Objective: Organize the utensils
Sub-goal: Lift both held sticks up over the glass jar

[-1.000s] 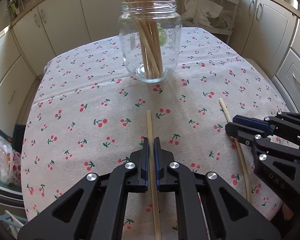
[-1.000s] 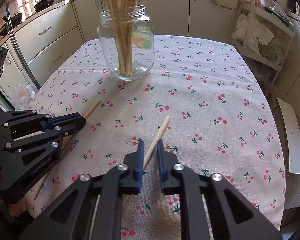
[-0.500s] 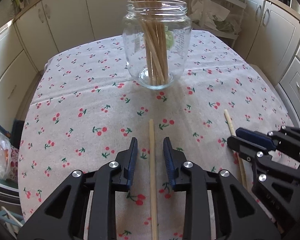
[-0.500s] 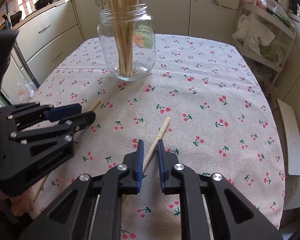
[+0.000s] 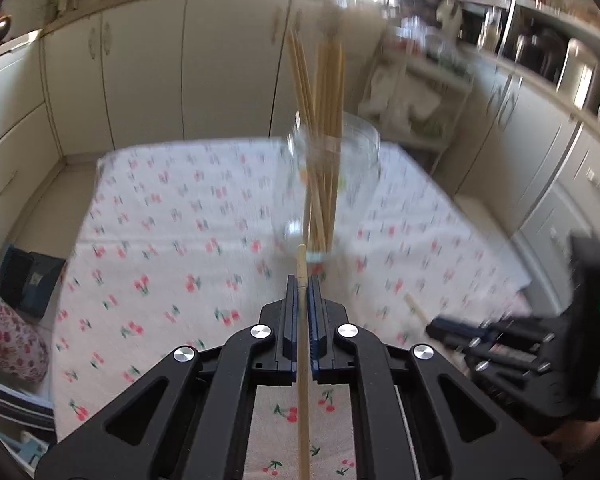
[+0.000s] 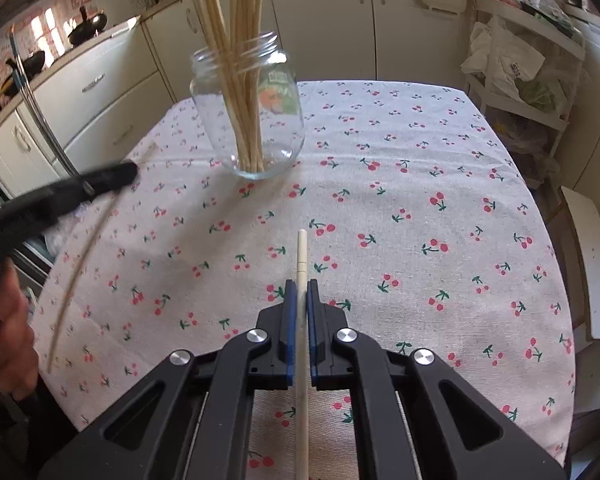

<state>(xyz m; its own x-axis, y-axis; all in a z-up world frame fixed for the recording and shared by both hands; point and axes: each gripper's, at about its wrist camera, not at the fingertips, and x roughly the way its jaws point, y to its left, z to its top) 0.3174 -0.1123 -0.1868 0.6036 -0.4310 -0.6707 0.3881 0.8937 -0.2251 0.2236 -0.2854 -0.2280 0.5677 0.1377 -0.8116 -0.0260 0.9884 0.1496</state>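
Because the jar (image 6: 247, 114) at upper centre collects sticks, both tongs, left (image 5: 303, 286) and right (image 6: 298, 292), are clamped lengthwise on one chopstick (image 6: 301, 264) each, tips forward above the tabletop (image 6: 420, 200).

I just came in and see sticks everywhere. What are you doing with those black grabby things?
A person is tidying chopsticks into a glass jar on the cherry tablecloth. The left tongs are shut on one chopstick; that view is blurred with motion. The right tongs grip another chopstick low over the cloth. The jar already holds a bunch of chopsticks standing up.
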